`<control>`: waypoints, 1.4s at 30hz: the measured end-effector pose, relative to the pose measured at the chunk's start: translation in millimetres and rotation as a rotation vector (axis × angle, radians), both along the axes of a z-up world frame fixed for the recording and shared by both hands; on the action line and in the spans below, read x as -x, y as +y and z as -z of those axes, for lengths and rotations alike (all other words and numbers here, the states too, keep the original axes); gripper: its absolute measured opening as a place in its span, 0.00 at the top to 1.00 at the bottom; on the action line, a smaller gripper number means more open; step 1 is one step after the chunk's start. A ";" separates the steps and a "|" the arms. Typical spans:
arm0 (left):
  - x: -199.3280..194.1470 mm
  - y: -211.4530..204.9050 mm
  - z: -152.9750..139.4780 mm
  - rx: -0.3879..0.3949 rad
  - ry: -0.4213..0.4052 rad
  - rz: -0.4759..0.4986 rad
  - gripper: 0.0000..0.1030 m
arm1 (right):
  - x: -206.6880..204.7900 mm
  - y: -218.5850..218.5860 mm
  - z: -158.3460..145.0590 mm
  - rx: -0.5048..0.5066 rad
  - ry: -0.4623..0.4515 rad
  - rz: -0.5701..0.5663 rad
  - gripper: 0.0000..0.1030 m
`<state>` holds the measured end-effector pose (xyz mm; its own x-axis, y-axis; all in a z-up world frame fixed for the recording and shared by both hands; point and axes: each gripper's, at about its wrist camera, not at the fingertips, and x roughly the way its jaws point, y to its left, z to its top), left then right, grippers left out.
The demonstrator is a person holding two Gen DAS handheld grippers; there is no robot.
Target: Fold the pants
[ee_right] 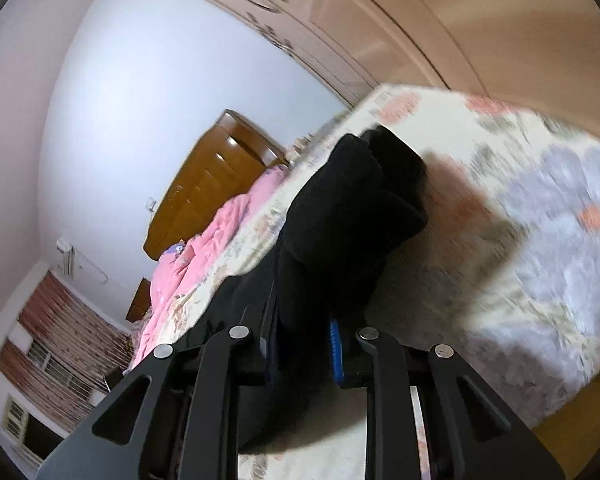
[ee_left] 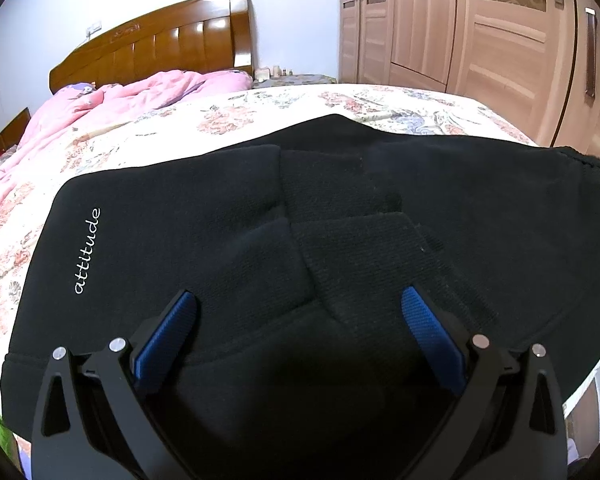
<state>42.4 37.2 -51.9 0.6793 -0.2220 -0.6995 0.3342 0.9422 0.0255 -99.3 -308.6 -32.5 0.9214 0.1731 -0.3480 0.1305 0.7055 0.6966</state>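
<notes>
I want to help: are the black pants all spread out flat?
No. The black pants lie doubled over on the bed, layers overlapping.

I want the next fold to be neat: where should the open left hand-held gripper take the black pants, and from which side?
Probably the ribbed cuffs lying on the black pants, between the open left hand-held gripper fingers: come down from above, since they form a raised edge.
</notes>
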 end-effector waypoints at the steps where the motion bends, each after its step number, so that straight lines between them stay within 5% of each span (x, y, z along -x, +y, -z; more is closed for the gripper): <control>1: 0.9 3.3 -2.5 0.024 0.012 -0.003 0.01 | -4.2 6.6 -8.8 0.041 -0.007 -0.010 0.80; 3: 7.7 18.6 -14.0 0.133 0.020 0.003 0.02 | -18.7 33.0 -37.0 0.188 -0.036 -0.055 0.80; 5: 25.5 56.5 -35.3 0.287 -0.062 -0.014 0.02 | -37.1 71.4 -65.7 0.329 -0.078 -0.128 0.81; 10: 53.8 156.4 -56.7 0.260 -0.190 -0.278 0.02 | -86.6 205.8 -101.0 0.621 -0.177 -0.411 0.83; 14: 75.1 211.8 -59.8 0.230 -0.209 -0.412 0.02 | -101.5 315.7 -72.0 0.834 -0.159 -0.662 0.85; 17: 84.5 239.3 -53.4 0.218 -0.189 -0.459 0.02 | -104.6 387.3 -19.2 1.011 -0.088 -0.835 0.86; 18: 86.0 242.1 -50.5 0.211 -0.179 -0.460 0.02 | -104.7 406.6 3.3 1.088 -0.051 -0.873 0.86; 20: 84.9 245.2 -43.2 0.220 -0.148 -0.440 0.02 | -86.2 422.4 15.7 1.220 -0.116 -0.822 0.86; 23: 79.7 243.1 -38.1 0.346 -0.099 -0.341 0.02 | -86.3 409.1 2.8 1.173 -0.130 -0.814 0.87; 27: 52.6 239.3 -36.8 0.672 0.027 -0.177 0.02 | -80.3 398.9 0.9 1.166 -0.179 -0.753 0.87; 29: 27.5 228.2 -35.7 0.750 0.127 -0.098 0.02 | -75.2 400.1 4.4 1.185 -0.210 -0.719 0.87; 34: -22.6 188.6 -31.6 0.689 0.300 -0.003 0.02 | -67.3 408.3 10.4 1.211 -0.235 -0.691 0.87; 37: -43.9 169.6 -29.2 0.581 0.342 -0.031 0.02 | -63.6 410.2 11.0 1.232 -0.221 -0.710 0.84; 39: -50.3 158.3 -28.2 0.487 0.350 -0.062 0.12 | -53.8 401.8 4.0 1.226 -0.219 -0.713 0.64; 41: -49.2 153.5 -26.5 0.421 0.345 -0.087 0.20 | -34.4 372.8 -9.6 1.190 -0.256 -0.649 0.17; 42: -47.7 154.5 -24.8 0.413 0.336 -0.086 0.21 | -27.0 359.8 -14.4 1.173 -0.256 -0.627 0.14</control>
<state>90.2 191.7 -27.1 0.4608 -0.4779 -0.7479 0.1815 0.8756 -0.4476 -72.2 51.2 -18.1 0.8581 0.3065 -0.4119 -0.4714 0.7882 -0.3957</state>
